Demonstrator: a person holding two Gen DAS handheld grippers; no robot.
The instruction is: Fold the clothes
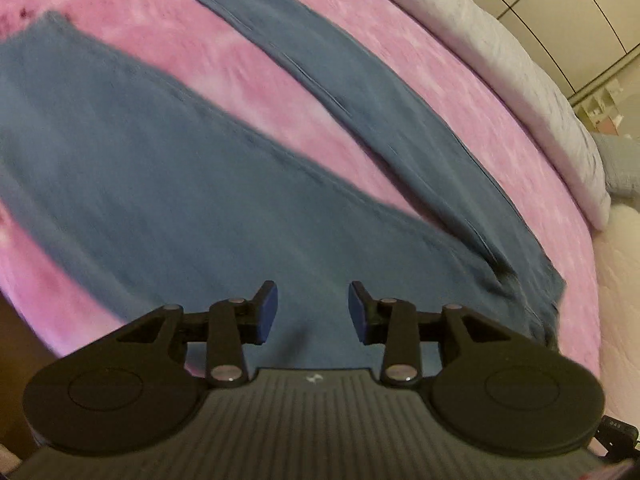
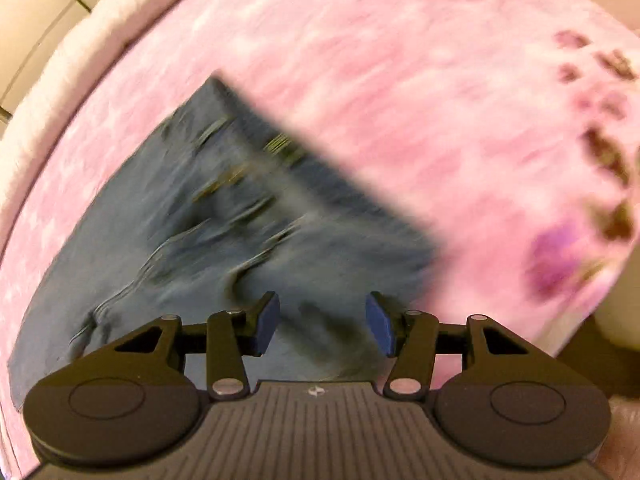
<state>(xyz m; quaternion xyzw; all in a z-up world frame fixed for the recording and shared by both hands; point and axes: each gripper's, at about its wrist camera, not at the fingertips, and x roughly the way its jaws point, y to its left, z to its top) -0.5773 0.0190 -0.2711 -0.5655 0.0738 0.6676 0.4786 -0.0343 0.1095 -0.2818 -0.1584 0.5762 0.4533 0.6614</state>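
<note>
So you've got a pair of blue jeans (image 1: 168, 168) spread out flat on a bed covered by a fuzzy pink blanket (image 1: 248, 92). In your left wrist view the two legs fan away from you in a V, with a strip of pink showing between them. The leg on the right side of that view (image 1: 360, 92) has a long seam line running down it, and both legs meet in the wider part of the jeans right under your left gripper (image 1: 313, 312).

That left gripper has its blue pads (image 1: 267, 312) spread apart with nothing between them, just denim below. Can't tell if the tips touch the cloth or hang a bit above it.

Your right gripper (image 2: 323, 323) is spread wide too, pads (image 2: 380, 324) apart and holding nothing. It's over the waist end of the jeans (image 2: 224, 216), where the fabric is wrinkled and bunched, with what looks like yellowish stitching. That view is heavily motion-blurred, so the details there are mushy. The straight waistband edge runs diagonally against the pink blanket (image 2: 420, 80), which has some dark purple blotches (image 2: 600, 148) toward the right side.

Past the blanket in the left view there's a grey bedcover (image 1: 520, 80) along the far edge of the bed, and pale wardrobe panels (image 1: 560, 8) behind it.
</note>
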